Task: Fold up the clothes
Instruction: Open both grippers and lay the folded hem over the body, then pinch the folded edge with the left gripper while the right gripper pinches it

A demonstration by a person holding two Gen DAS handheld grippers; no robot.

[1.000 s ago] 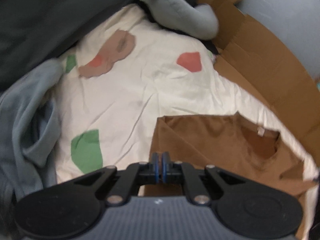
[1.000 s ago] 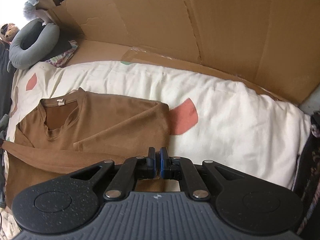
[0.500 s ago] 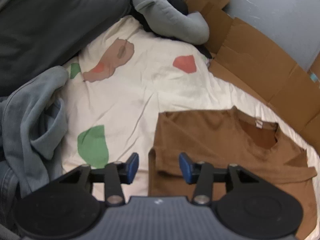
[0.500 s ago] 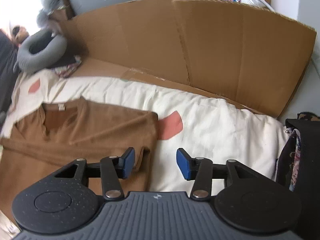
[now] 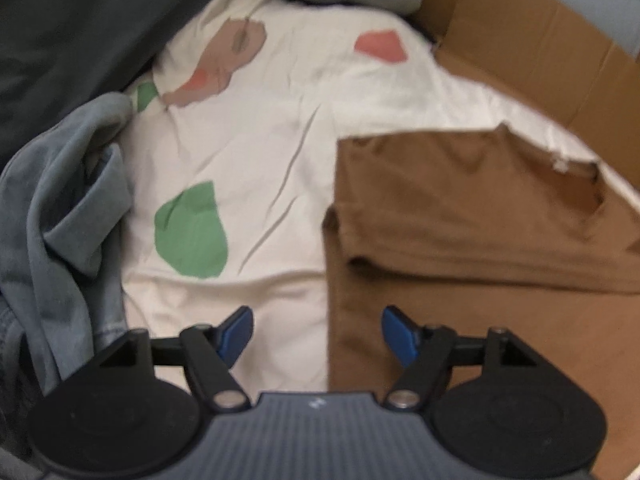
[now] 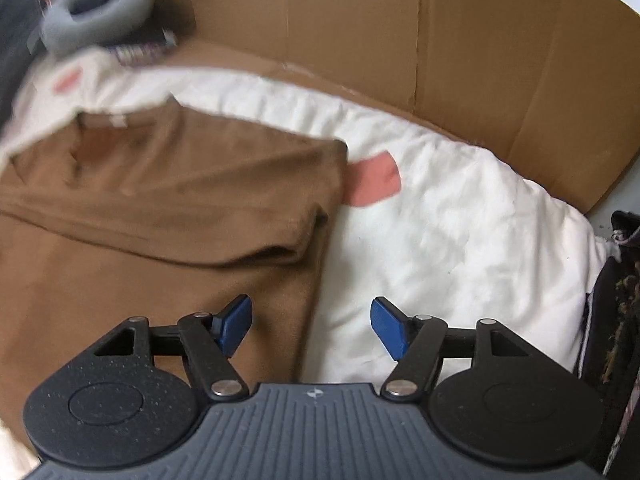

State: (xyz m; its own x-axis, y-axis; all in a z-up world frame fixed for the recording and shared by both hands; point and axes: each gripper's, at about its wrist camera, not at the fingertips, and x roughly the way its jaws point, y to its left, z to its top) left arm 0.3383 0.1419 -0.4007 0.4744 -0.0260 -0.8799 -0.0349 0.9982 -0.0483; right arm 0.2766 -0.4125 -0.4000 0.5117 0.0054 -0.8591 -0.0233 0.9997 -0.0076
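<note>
The brown shirt [image 5: 460,208] lay partly folded, sleeves across its body, on the white bedspread [image 5: 260,152]. The left hand-held gripper [image 5: 318,334] and right hand-held gripper [image 6: 312,326] were opening, released, above its side edges.

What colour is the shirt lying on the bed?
The shirt is plain brown, best seen from the right wrist view.

left gripper [image 5: 317,335] | right gripper [image 6: 311,327] | black linkages | blue pads | silver screws | ribbed grey housing
</note>
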